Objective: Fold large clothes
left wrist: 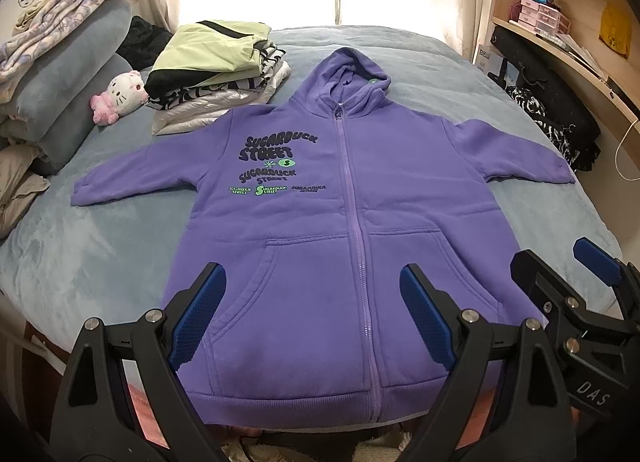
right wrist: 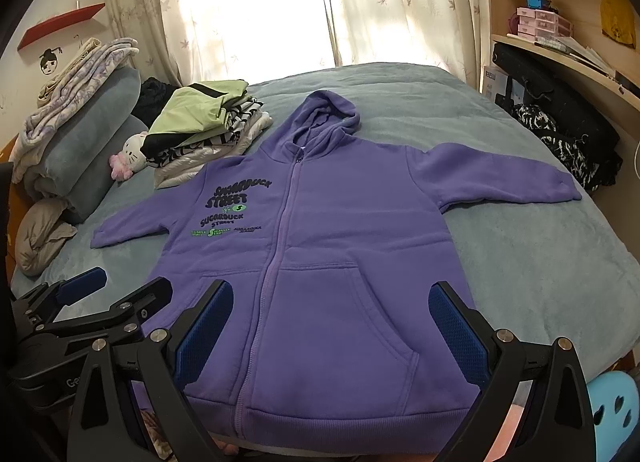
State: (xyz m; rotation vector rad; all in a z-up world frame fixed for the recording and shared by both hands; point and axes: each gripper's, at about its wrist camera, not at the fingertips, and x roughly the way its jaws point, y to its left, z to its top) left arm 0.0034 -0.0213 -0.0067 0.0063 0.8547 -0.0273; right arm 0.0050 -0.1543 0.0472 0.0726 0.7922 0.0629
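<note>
Your left claw [left wrist: 312, 314] stands wide at the bottom of the frame, holding nothing, poised over the purple hoodie [left wrist: 340, 222] near its hem. Your right claw [right wrist: 332, 334] is equally wide and empty. You have the hoodie flat mid-frame on the bed [left wrist: 100, 254], sleeves spread. Bare blanket flanks it; folded clothes [left wrist: 216, 74] crowd the upper left.
</note>
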